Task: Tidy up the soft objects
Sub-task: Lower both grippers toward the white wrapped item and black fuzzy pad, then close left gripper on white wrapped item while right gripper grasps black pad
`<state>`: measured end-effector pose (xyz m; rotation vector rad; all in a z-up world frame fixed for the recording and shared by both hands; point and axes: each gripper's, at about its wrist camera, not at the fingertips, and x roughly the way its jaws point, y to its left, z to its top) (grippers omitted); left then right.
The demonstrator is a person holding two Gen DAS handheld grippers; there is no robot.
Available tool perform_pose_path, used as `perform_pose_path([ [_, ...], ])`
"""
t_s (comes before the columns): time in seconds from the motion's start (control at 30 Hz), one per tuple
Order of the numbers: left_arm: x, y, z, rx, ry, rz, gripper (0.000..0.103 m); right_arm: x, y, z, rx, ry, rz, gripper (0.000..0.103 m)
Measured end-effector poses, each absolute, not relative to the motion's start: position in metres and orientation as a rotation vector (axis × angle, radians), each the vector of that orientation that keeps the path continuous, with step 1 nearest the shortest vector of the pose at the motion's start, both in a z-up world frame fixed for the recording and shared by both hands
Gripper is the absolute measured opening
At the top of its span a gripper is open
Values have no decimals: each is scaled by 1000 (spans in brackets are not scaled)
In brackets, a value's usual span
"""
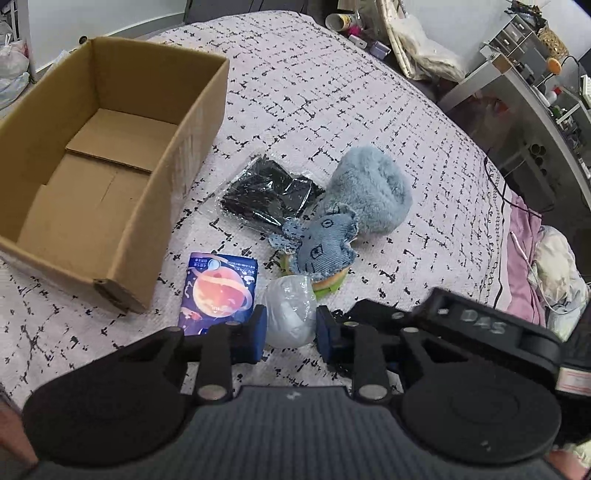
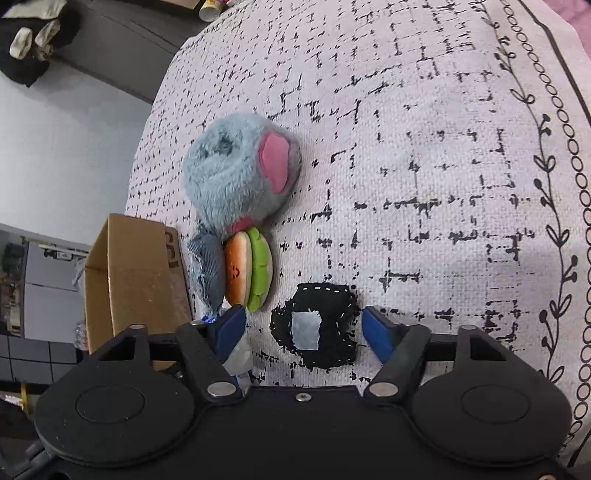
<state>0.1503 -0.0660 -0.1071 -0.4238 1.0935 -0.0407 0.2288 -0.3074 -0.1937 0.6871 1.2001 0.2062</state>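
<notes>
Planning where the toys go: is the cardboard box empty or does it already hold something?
Empty. The left wrist view shows the cardboard box open-topped, with only its bare bottom flaps inside.

Cluttered bedroom around a covered bed.

Pale bedspread [image 1: 332, 92] with broken black grid print and a leafy vine border [image 2: 557, 236]. Grey desk [image 1: 524, 96] at right, crowded with small drawers and bottles; pink bedding [image 1: 524, 258] below it. White wall [image 1: 103, 14] behind, plastic bags [image 1: 13, 70] at left. Even indoor light.
</notes>
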Motion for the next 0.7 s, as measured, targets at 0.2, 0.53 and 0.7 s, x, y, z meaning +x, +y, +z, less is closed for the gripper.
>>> perform_pose_path([
  [0.2, 142, -60, -90, -424, 1060, -37, 27, 224, -299, -187, 637, 1186, 239, 6],
  [0.53, 126, -46, -66, -417, 1010, -12, 27, 215, -297, -169, 643, 1124, 291, 0],
  [0.7, 117, -40, -54, -419, 982, 10, 27, 215, -309, -175, 715, 1163, 261, 8],
])
